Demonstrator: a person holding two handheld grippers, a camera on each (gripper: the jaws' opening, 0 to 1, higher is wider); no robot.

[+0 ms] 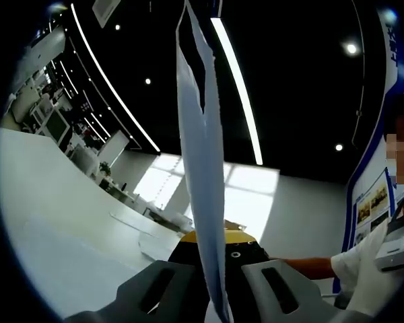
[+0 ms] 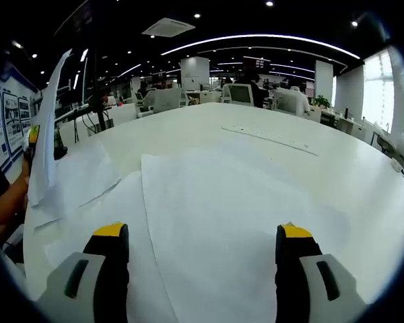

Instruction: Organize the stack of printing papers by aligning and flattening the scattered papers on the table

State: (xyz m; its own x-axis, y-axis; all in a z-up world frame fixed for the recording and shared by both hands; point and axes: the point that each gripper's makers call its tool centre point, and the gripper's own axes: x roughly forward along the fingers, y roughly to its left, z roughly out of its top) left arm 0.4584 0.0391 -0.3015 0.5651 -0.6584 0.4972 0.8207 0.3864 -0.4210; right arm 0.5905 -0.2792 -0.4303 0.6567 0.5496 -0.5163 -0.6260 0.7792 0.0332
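Left tool point(image 1: 215, 286): its jaws are clamped on a sheet of paper point(image 1: 203, 168), which stands on edge straight up from between them (thin and slightly curled, its top edge split open).
Right tool point(image 2: 202, 259): jaws spread wide, nothing between them, hovering low over the desk point(image 2: 337, 182).
Flat papers point(image 2: 215, 222): white sheets lie overlapping on the desk directly ahead of and under the right tool, their edges out of line.
Lifted sheet, from the right gripper view: it stands upright point(image 2: 48, 134) far to the left of the right tool, above the desk's edge.
Person: a forearm point(image 1: 308, 266) shows just behind the left tool.
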